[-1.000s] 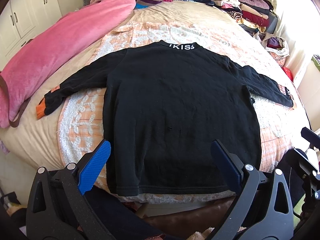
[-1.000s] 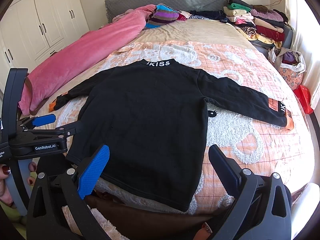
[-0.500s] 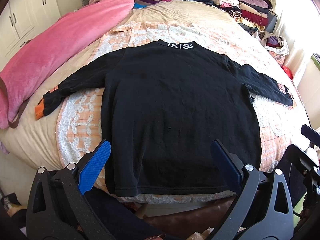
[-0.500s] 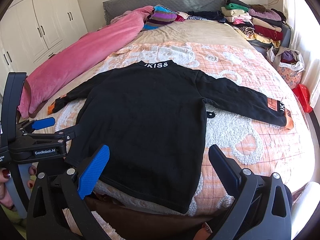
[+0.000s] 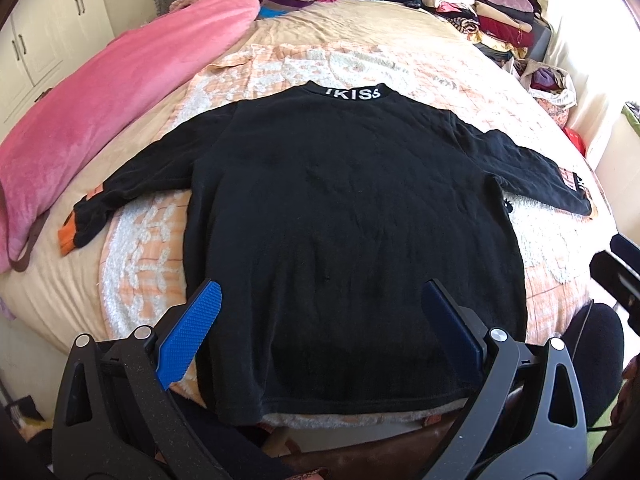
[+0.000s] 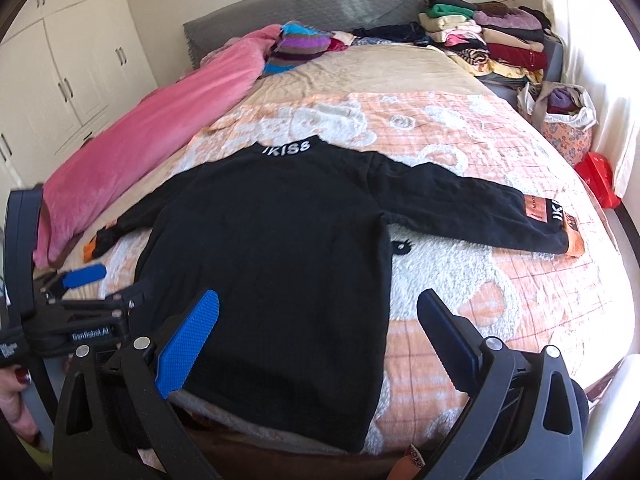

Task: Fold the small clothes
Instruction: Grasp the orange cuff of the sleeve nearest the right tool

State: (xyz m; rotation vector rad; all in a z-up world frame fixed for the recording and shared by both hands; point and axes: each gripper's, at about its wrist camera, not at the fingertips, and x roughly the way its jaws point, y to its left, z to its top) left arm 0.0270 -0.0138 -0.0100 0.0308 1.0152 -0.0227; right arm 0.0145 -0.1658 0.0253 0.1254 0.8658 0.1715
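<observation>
A black long-sleeved sweatshirt (image 5: 352,220) (image 6: 272,256) lies flat on the bed, back up, sleeves spread wide, white "IKISS" lettering on the collar. Its cuffs are orange: the left cuff (image 5: 68,236) lies near the pink blanket, the right cuff (image 6: 570,236) near the bed's right side. My left gripper (image 5: 320,312) hovers open above the hem at the near edge, holding nothing. My right gripper (image 6: 318,316) is open too, above the hem's right part. The left gripper (image 6: 80,300) also shows from the side at the left of the right wrist view, held by a hand (image 6: 16,400).
A rolled pink blanket (image 5: 120,92) runs along the bed's left side. Folded clothes (image 6: 488,36) are stacked at the far right by the headboard. A bag of clothes (image 6: 564,120) and a red bag (image 6: 600,176) sit beside the bed's right edge. White wardrobes (image 6: 60,80) stand at left.
Both grippers have drifted slightly forward and upward over the hem. The sweatshirt has not moved, and both grippers stay open.
</observation>
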